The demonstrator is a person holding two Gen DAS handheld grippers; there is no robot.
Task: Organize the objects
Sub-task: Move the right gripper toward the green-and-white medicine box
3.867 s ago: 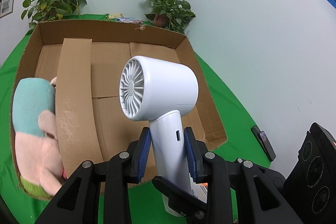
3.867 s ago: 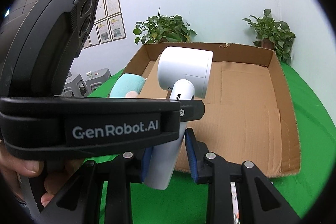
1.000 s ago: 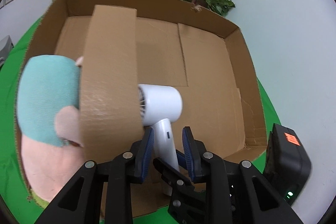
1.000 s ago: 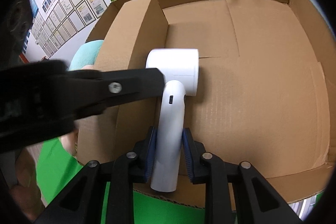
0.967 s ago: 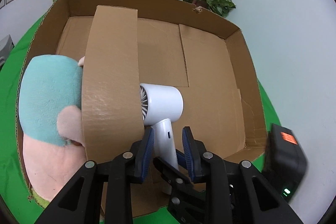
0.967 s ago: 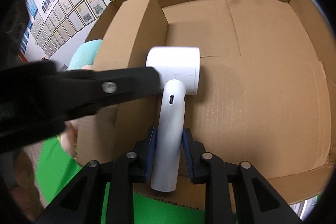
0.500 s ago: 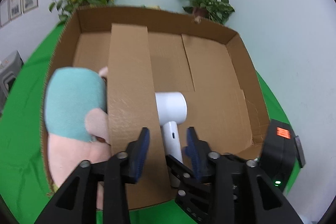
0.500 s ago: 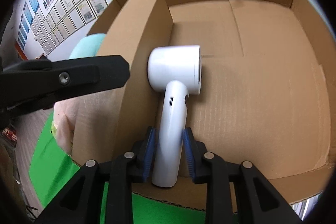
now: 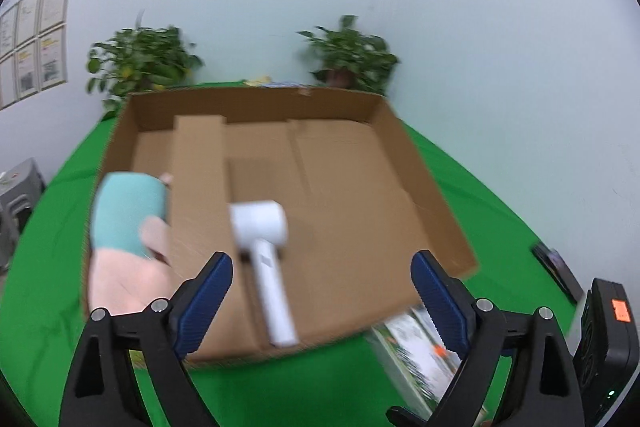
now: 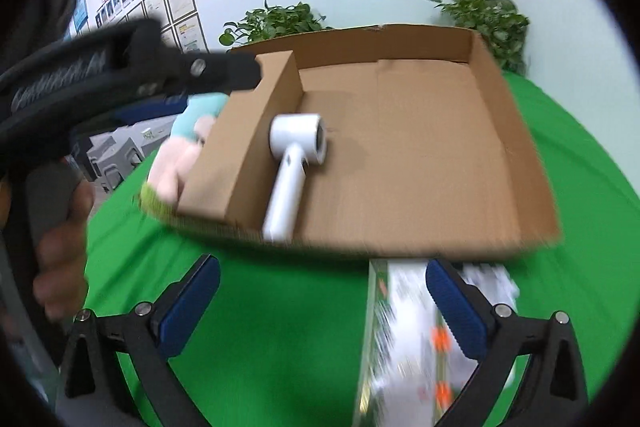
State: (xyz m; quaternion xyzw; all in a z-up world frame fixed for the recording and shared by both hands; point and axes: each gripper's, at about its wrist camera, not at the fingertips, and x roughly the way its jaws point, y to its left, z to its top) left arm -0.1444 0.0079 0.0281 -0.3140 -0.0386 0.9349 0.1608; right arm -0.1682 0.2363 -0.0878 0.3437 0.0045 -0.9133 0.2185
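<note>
A white hair dryer lies flat in the cardboard box, beside an upright cardboard divider; it also shows in the right wrist view. A teal and pink plush toy sits left of the divider. My left gripper is open and empty, in front of the box. My right gripper is open and empty, above the green cloth in front of the box. A white printed packet lies under the right gripper.
Green cloth covers the table. Two potted plants stand behind the box. A black phone and a black device lie at the right. The printed packet lies by the box's front right corner.
Both grippers have let go of the hair dryer's handle, opened wide and pulled back out of the box. The dryer now lies flat in the box.
</note>
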